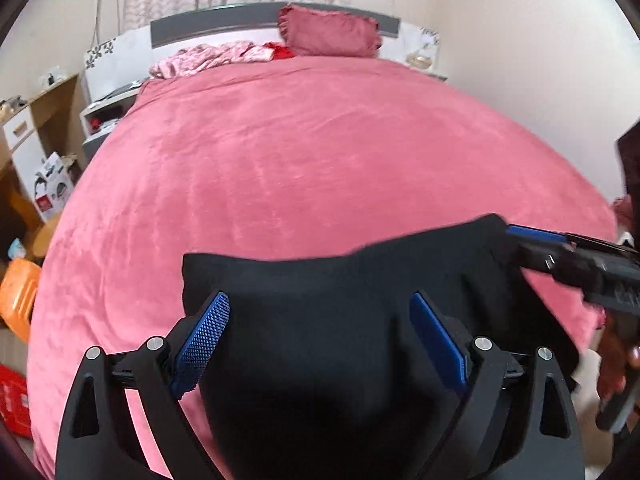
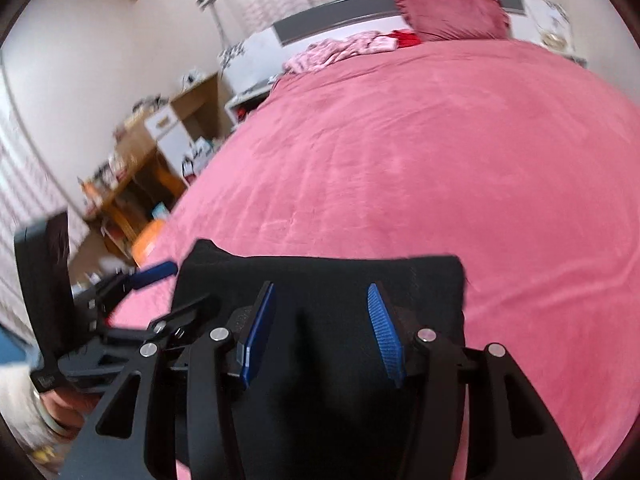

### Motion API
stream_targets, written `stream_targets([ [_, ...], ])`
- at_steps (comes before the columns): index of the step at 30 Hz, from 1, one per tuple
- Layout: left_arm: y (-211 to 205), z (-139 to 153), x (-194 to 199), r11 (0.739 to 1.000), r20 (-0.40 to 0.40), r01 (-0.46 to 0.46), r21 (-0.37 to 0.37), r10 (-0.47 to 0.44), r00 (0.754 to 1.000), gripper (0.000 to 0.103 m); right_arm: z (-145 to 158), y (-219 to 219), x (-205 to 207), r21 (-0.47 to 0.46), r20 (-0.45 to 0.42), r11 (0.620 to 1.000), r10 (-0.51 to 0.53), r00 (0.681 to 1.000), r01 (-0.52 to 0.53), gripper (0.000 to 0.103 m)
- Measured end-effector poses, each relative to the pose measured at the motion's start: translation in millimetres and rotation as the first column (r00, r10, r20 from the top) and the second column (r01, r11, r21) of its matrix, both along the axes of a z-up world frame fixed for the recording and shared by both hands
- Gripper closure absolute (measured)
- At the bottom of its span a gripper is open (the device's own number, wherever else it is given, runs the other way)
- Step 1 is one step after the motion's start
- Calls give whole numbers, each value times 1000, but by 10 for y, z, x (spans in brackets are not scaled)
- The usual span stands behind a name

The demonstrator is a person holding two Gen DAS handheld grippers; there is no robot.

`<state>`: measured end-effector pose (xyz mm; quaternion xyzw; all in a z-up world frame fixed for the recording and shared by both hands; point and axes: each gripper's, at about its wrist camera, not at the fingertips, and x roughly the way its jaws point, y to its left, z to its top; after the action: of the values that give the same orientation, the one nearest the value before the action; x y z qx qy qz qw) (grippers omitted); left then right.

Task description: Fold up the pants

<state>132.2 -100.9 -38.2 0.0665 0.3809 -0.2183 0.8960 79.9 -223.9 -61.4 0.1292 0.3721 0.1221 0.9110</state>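
Observation:
The black pants (image 1: 320, 312) lie as a folded dark block at the near edge of the pink bed (image 1: 280, 152). My left gripper (image 1: 320, 312) is open, its blue pads spread wide over the pants, holding nothing. The right gripper shows at the right of this view (image 1: 532, 240), its tip at the far right corner of the pants. In the right wrist view the pants (image 2: 320, 276) lie under my right gripper (image 2: 322, 300), which is open with pads apart above the cloth. The left gripper (image 2: 156, 272) shows at the left, beside the pants' left edge.
A dark pink pillow (image 1: 330, 36) and a heap of pink clothes (image 1: 208, 58) lie at the head of the bed. A wooden desk and shelves (image 2: 160, 152) with clutter stand left of the bed. An orange object (image 1: 16, 292) sits on the floor at left.

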Motion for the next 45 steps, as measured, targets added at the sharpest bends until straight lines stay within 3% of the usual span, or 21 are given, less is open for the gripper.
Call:
stream_targets([
  [4,34,-389,293,993,-39,-38,113,43,998,11,-440,24,308,-159,-102,987,-13,995,-3,71],
  [7,72,-582,386,994,-39,-21,108,26,999,6,-654,-89,411,-80,-91,996,-44,995,37,74],
  [11,39,-655,494,992,-38,-29,122,34,999,3,-797,-42,469,-117,-48,991,-72,996,66,74],
  [18,73,-617,418,994,3,-20,109,20,1000,3,-675,-72,389,-116,0,991,-65,998,65,73],
  [19,85,-580,373,993,6,-22,114,22,1000,3,-642,-75,361,-113,3,992,-60,998,60,72],
  [21,130,-498,237,992,23,-32,121,30,999,3,-525,-59,237,-101,28,994,-44,999,46,57],
  [22,166,-460,161,992,30,-39,121,35,999,3,-470,-42,160,-87,41,996,-30,999,34,38],
  [23,245,-422,39,993,23,-48,104,46,999,3,-412,-25,57,-88,55,995,-32,998,37,16],
  [24,323,-414,-28,996,4,-55,75,54,999,3,-351,2,-83,-130,76,988,-70,995,80,15],
  [27,648,-482,-262,991,-91,-112,-67,106,990,3,-366,0,-324,-176,51,980,-82,995,89,15],
  [30,872,-631,-418,972,-197,-159,-171,124,972,3,-518,-154,-455,-152,-49,979,-147,988,138,15],
  [34,875,-669,-659,982,-176,-119,-147,93,980,3,-869,-456,-603,34,-239,976,-200,950,214,14],
  [36,853,-653,-770,988,-157,-95,-124,75,985,3,-923,-568,-669,114,-274,966,-193,942,231,14],
  [42,1051,-653,-887,961,-243,-133,-243,72,967,3,-886,-596,-661,127,-264,964,-193,945,233,13],
  [45,1162,-592,-844,935,-274,-118,-335,23,962,3,-838,-679,-664,200,-240,953,-179,954,229,14],
])
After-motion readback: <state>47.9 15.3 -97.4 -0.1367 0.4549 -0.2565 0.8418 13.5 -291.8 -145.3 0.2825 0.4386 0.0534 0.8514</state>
